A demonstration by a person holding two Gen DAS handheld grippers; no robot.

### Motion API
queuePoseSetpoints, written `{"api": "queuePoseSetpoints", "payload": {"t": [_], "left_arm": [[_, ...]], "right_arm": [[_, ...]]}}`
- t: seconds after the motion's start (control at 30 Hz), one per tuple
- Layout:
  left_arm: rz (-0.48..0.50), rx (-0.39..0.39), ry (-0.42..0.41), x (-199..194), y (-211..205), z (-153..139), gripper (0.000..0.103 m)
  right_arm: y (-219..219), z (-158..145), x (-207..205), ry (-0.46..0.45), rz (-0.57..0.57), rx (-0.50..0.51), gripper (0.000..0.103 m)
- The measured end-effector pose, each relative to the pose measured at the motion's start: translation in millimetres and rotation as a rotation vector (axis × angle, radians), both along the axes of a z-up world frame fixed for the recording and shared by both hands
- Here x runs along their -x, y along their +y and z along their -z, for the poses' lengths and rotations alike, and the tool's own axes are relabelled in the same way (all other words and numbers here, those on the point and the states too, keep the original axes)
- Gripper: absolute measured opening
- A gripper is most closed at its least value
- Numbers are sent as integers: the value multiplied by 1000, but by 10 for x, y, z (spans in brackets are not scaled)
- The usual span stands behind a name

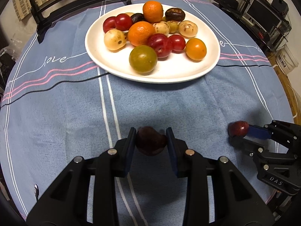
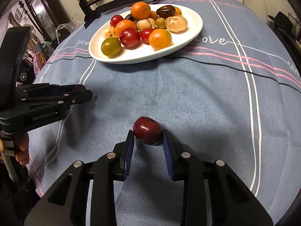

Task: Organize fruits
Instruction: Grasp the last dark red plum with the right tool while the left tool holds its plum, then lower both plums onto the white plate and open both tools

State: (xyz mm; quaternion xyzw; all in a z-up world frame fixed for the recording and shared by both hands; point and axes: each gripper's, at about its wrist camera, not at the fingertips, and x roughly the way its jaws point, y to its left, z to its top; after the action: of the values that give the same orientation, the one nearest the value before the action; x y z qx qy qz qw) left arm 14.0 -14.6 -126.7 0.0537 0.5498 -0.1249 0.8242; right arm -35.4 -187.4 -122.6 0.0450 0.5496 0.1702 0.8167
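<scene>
My left gripper (image 1: pixel 151 132) is shut on a dark purple plum (image 1: pixel 150 143), held just above the blue tablecloth (image 1: pixel 169 103). From the right wrist view the left gripper (image 2: pixel 83 92) appears at the left, the dark plum (image 2: pixel 79 87) peeking out at its tips. My right gripper (image 2: pixel 148 132) has its blue pads pressed on both sides of a shiny red plum (image 2: pixel 147 130), low over the cloth. In the left wrist view the right gripper (image 1: pixel 239 133) and its red plum (image 1: pixel 238 128) are at the right. Beyond both stands a white plate (image 1: pixel 169 77) of mixed fruit.
The plate (image 2: pixel 143 60) holds oranges (image 1: pixel 141 33), red plums (image 1: pixel 160 44), pale yellow fruits (image 1: pixel 114 39), a green fruit (image 1: pixel 143 59) and dark ones (image 1: pixel 175 14). A black chair (image 1: pixel 80 1) stands behind the table. A hand (image 2: pixel 21 150) grips the left tool. Shelves with electronics (image 1: pixel 267 18) are at the right.
</scene>
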Motion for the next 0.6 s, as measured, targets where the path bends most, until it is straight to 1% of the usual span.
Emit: {"api": "queuePoseSetpoints", "payload": {"t": [0.23,0.6], "left_arm": [[3,-7,-11,-46,0,-29,33],[6,-3,6,-113,0,27,33]], "right_arm": [[76,-32,-7,0,-28,-11,31],[129,24,-90,26,-58,-15,31]]}}
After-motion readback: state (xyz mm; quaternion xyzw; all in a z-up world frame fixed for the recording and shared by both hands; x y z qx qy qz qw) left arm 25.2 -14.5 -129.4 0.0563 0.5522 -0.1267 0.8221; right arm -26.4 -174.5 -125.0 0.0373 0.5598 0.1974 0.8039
